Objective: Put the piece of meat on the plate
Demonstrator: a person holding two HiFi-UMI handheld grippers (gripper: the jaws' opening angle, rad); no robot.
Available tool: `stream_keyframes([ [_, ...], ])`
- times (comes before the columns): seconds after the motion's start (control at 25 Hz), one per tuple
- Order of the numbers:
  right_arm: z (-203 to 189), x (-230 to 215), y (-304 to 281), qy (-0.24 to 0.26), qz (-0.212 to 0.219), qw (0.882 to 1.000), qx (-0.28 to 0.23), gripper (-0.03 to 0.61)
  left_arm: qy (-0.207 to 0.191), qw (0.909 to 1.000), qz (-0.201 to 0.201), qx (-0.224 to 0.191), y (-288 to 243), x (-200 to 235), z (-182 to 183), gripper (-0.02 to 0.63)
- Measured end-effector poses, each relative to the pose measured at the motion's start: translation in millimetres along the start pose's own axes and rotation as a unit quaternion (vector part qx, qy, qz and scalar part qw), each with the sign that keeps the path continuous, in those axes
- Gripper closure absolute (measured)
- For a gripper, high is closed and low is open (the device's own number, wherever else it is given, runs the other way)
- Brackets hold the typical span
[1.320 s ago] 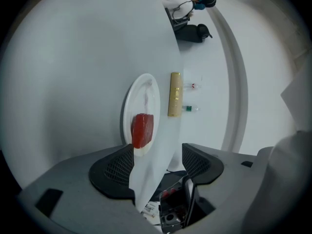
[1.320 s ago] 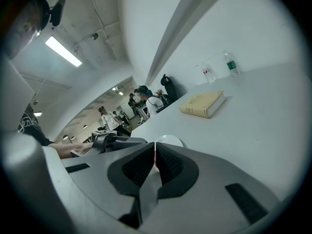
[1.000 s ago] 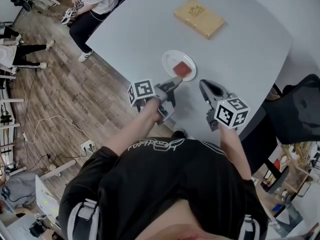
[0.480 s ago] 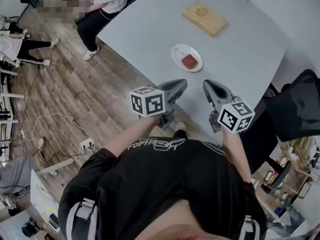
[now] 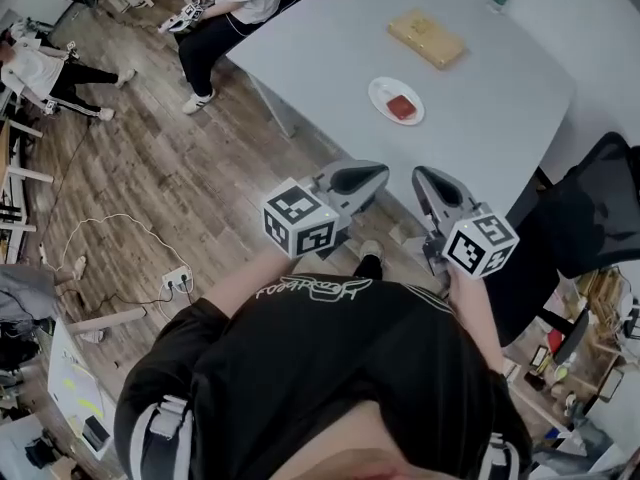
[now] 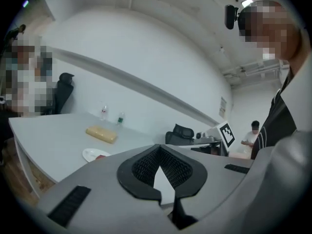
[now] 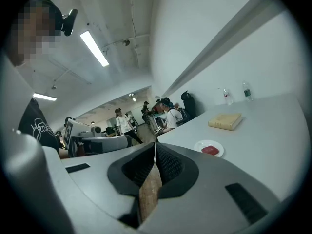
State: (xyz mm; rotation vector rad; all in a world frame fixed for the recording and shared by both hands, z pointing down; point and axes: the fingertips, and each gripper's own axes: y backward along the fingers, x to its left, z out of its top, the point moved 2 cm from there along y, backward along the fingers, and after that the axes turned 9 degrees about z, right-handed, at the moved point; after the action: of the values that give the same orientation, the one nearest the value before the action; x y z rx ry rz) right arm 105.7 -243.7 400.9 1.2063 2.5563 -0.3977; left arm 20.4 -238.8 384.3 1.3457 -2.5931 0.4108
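As the head view shows it, piece of meat (image 5: pixel 401 107): red slab lying on the plate (image 5: pixel 381 93), which is white, round and set on the grey table (image 5: pixel 480 138).
Head view, tan box (image 5: pixel 427 39): on the same table, beyond the plate and apart from it.
Head view, left gripper (image 5: pixel 378 174): held over the wooden floor (image 5: pixel 150 178), short of the table edge and well apart from the plate.
Head view, right gripper (image 5: pixel 424 180): just beside the left one, near the table's near edge, also well apart from the plate.
Left gripper view, left gripper (image 6: pixel 158 147): clenched, tips meeting, a small gap between the ribbed pads behind them, nothing held.
Left gripper view, plate (image 6: pixel 90 154): far off at lower left, with the piece of meat (image 6: pixel 101 156) on it.
Right gripper view, right gripper (image 7: pixel 155 145): clenched tip to tip, floor showing through the slit, nothing held.
Right gripper view, piece of meat (image 7: pixel 210 150): on the plate (image 7: pixel 199 145), with the tan box (image 7: pixel 224 121) behind.
Step in hand, judged: placing appears complete, with the meat resting inside the rim and both claws empty and away.
Next move, judged: no further handling seems called for, only keeping both grippers clear of the plate.
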Motion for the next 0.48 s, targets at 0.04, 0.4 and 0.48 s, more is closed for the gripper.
stream_keyframes([
  [0.04,-4,10,2,0.002,0.001,1.000,0.000,0.563,-0.010,0.9999,-0.003,-0.001,10,-6,-1,0.606],
  [0.4,-35,107,29,0.025,-0.002,1.000,-0.010,0.563,-0.072,0.9973,-0.016,-0.004,96,-57,-21,0.606],
  [0.48,-41,126,36,0.029,-0.002,1.000,-0.012,0.563,-0.073,0.9971,-0.019,-0.001,111,-66,-26,0.606],
])
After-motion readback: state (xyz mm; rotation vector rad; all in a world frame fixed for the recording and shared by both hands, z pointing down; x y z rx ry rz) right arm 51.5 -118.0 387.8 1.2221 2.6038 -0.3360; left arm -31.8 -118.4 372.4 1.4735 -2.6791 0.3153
